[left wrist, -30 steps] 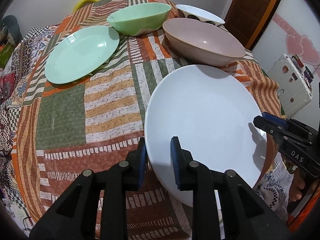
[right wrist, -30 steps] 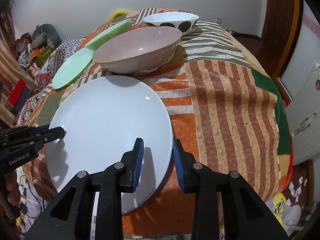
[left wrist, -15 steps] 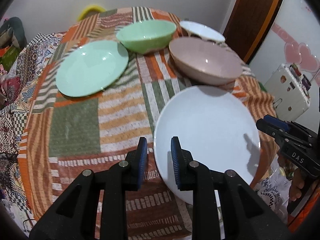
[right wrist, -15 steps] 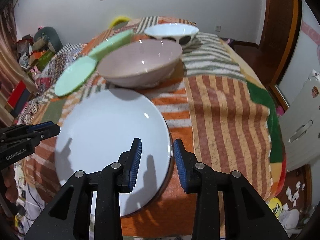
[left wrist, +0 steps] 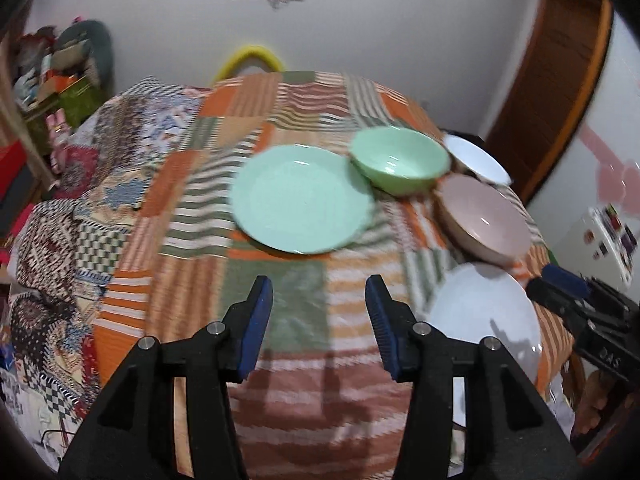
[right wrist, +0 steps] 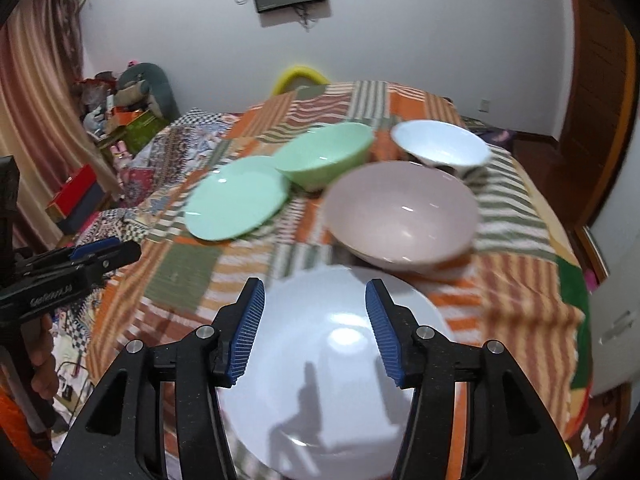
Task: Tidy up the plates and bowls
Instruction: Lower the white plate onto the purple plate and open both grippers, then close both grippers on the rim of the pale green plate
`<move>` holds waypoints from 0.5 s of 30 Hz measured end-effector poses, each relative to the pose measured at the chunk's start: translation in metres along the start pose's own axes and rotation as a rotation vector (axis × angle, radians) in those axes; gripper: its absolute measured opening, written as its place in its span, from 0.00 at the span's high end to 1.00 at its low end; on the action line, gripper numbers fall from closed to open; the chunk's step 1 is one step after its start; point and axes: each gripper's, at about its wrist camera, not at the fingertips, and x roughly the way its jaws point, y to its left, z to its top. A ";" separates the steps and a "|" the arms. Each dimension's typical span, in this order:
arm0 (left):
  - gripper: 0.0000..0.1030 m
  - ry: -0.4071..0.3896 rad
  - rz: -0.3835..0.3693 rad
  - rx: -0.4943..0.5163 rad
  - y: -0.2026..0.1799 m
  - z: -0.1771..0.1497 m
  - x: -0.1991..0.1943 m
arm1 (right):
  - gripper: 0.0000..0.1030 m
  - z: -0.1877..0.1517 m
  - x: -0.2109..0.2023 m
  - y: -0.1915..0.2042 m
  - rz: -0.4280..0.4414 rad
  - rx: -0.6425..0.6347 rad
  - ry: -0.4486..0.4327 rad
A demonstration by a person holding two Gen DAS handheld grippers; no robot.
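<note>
A white plate (right wrist: 340, 380) lies flat at the near edge of the table, also visible low at the right as the white plate (left wrist: 480, 316) in the left wrist view. My right gripper (right wrist: 315, 304) hovers above it, its jaws opening, pads off the plate. My left gripper (left wrist: 319, 300) hangs over bare patchwork cloth (left wrist: 280, 300), jaws opening, nothing between them. Beyond stand a green plate (left wrist: 300, 200), a green bowl (left wrist: 400, 160), a pink bowl (right wrist: 400, 216) and a white bowl (right wrist: 440, 144). Each wrist view shows the other gripper at its edge.
A yellow chair back (left wrist: 248, 56) rises behind the table. Piled clutter (right wrist: 120, 112) fills the left side of the room. A wooden door (left wrist: 552, 92) and a white cabinet with stickers (left wrist: 600, 240) stand to the right. A person's hand (right wrist: 40, 360) holds the left gripper.
Both grippers sat around the white plate's rim, one on each side. Now both have let go, opened wider and drawn back and up. The plate rests on the cloth.
</note>
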 end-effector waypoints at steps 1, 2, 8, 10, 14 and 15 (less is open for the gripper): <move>0.53 -0.005 0.011 -0.018 0.012 0.004 0.001 | 0.52 0.003 0.004 0.005 0.010 -0.002 0.002; 0.53 -0.007 0.017 -0.032 0.020 0.007 0.003 | 0.52 0.005 0.009 0.010 0.016 -0.005 0.004; 0.53 0.003 0.049 -0.092 0.066 0.029 0.031 | 0.52 0.027 0.051 0.038 0.019 -0.033 0.026; 0.53 0.015 0.046 -0.101 0.077 0.035 0.047 | 0.52 0.033 0.062 0.045 0.012 -0.034 0.033; 0.54 0.041 0.030 -0.106 0.091 0.044 0.080 | 0.52 0.046 0.090 0.053 0.004 -0.025 0.062; 0.54 0.046 0.027 -0.107 0.095 0.048 0.089 | 0.52 0.049 0.098 0.053 -0.002 -0.020 0.068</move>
